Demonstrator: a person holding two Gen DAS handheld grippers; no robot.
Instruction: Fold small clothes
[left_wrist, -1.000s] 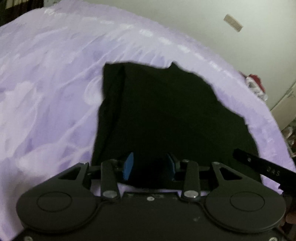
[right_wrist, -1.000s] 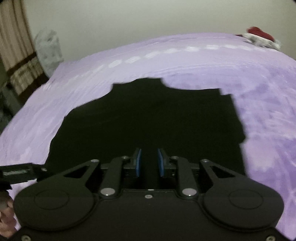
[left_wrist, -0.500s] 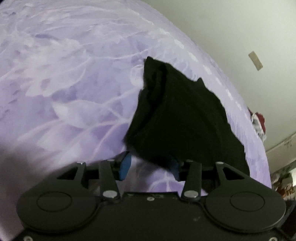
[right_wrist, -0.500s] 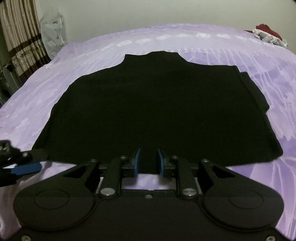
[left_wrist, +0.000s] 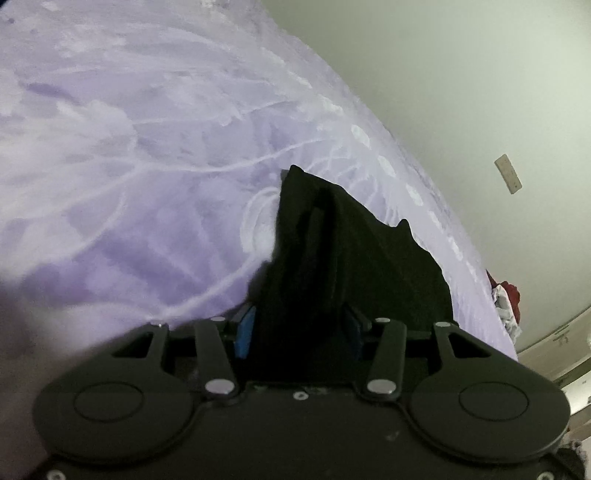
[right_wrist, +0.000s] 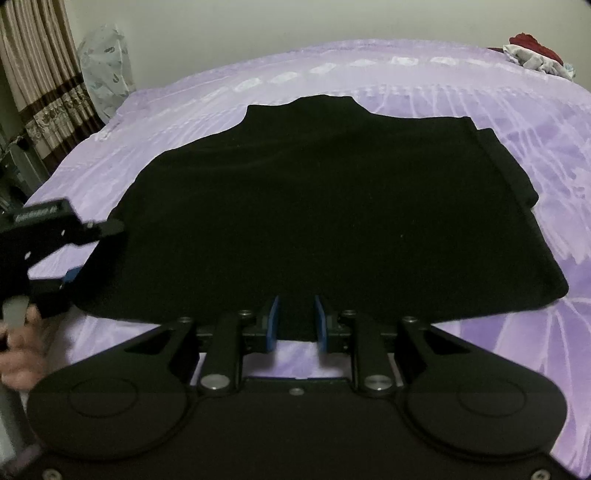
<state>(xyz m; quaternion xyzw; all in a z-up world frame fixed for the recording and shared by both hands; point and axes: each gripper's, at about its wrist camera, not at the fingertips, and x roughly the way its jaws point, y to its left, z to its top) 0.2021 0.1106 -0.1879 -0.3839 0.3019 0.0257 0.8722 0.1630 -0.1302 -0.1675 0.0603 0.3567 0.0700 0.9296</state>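
I've got the black garment (right_wrist: 325, 206) spread flat on the purple bed (right_wrist: 517, 122), stretching straight ahead of my right tool (right_wrist: 295, 319). Its near hem sits between the blue pads, which stand slightly apart; I can't tell if they're pinching cloth. My left tool (left_wrist: 299, 328) is out at the garment's left edge, fabric bunched between its widely spaced pads, grip unclear. I judge the next fold runs across, left side toward right.
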